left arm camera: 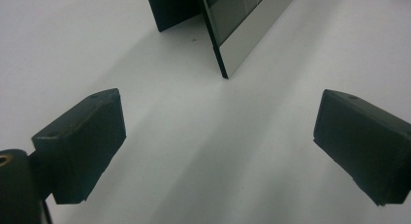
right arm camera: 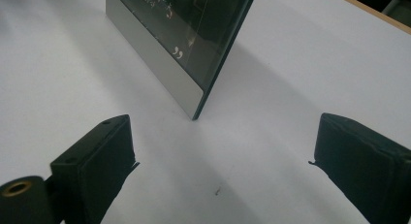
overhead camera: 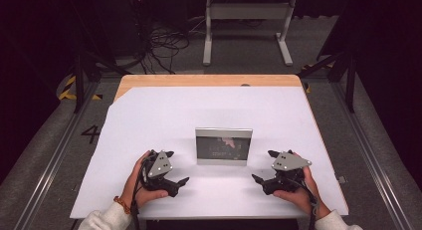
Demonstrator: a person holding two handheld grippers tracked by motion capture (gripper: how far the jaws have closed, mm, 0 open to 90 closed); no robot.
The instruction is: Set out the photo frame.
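A silver-edged picture frame (overhead camera: 223, 146) with a dark glossy face stands upright in the middle of the white sheet (overhead camera: 164, 110). My left gripper (overhead camera: 175, 169) rests on the sheet to the frame's left, jaws wide apart and empty. My right gripper (overhead camera: 263, 168) rests to the frame's right, also open and empty. In the left gripper view the frame's corner (left arm camera: 242, 40) and its black back stand (left arm camera: 169, 10) lie just ahead of the gripper (left arm camera: 218, 141). In the right gripper view the frame's lower corner (right arm camera: 186, 95) sits a short way beyond the gripper (right arm camera: 225, 161).
The white sheet covers a wooden table (overhead camera: 209, 80) whose far edge shows. Beyond it stand a white bench frame (overhead camera: 247, 21) and loose cables (overhead camera: 164, 43) on the floor. Black stand legs (overhead camera: 343, 65) flank the table.
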